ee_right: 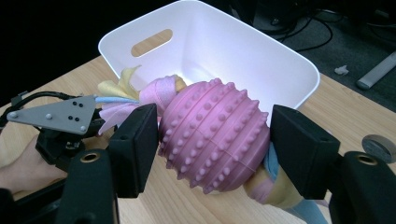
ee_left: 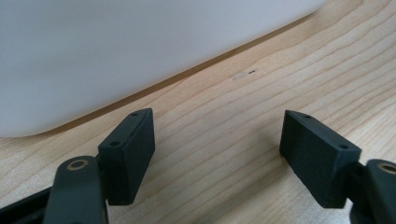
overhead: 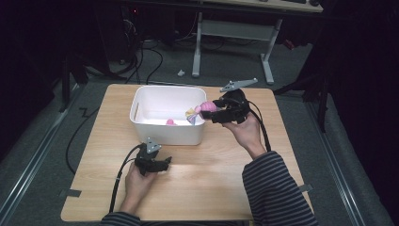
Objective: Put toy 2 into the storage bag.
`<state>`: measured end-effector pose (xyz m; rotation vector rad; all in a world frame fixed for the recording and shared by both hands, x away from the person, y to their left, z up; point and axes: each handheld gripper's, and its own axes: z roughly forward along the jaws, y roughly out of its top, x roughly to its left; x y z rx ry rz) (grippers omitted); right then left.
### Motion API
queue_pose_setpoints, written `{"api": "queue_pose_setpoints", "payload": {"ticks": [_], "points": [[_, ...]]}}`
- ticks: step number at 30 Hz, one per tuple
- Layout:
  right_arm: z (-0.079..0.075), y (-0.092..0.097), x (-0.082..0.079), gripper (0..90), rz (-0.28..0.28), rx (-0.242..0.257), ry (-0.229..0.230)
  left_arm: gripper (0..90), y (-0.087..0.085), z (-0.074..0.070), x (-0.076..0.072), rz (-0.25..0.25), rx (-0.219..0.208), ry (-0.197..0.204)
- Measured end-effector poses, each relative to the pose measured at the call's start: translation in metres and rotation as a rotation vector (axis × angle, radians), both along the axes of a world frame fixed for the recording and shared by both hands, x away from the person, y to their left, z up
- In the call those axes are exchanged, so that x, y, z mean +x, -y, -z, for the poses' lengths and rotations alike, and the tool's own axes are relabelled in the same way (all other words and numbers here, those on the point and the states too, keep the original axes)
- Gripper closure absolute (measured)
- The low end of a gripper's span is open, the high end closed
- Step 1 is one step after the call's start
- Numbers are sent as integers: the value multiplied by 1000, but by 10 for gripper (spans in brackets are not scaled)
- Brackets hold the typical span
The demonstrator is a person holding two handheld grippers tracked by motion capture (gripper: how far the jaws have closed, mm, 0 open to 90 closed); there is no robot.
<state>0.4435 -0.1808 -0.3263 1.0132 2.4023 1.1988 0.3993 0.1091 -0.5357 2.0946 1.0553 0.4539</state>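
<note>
A pink knobbly toy [overhead: 206, 108] with pastel fabric tails [overhead: 192, 115] is held just above the right rim of a white bin [overhead: 141, 101]. My right gripper [overhead: 214, 114] is shut on it. In the right gripper view the jaws press both sides of the toy's ball [ee_right: 215, 140], and the tails [ee_right: 119, 88] point toward the bin [ee_right: 289, 60]. A small pink object [overhead: 170, 122] lies inside the bin. My left gripper [overhead: 162, 165] rests open on the wooden table [overhead: 211, 188], in front of the bin. Only bare wood lies between its fingers [ee_left: 128, 149], with the bin wall [ee_left: 116, 56] close ahead.
The bin stands at the table's back centre, with a handle slot [ee_right: 152, 42] in its far wall. Bare wood lies in front of it and to its right. Cables trail from both grippers toward the near edge. Desk legs [overhead: 196, 44] and floor cables sit beyond the table.
</note>
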Motion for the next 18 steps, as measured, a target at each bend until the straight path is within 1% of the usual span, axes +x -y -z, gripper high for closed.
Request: {"api": "queue_pose_setpoints", "payload": {"ticks": [5,7,10,12,15,18], "points": [[-1,-12,9,344,-8,-14,-9,268,0,0,0,1,2,1],[0,-17,13,344,-13,-29,-14,268,0,0,0,1,2,1],[2,-25,20,344,-23,-54,-9,268,0,0,0,2,3,0],[3,-30,23,344,-23,-58,-20,268,0,0,0,2,4,1],[5,-38,28,343,-32,-72,-24,268,0,0,0,2,4,0],[9,-47,33,344,-40,-101,-26,268,0,0,0,2,3,0]]}}
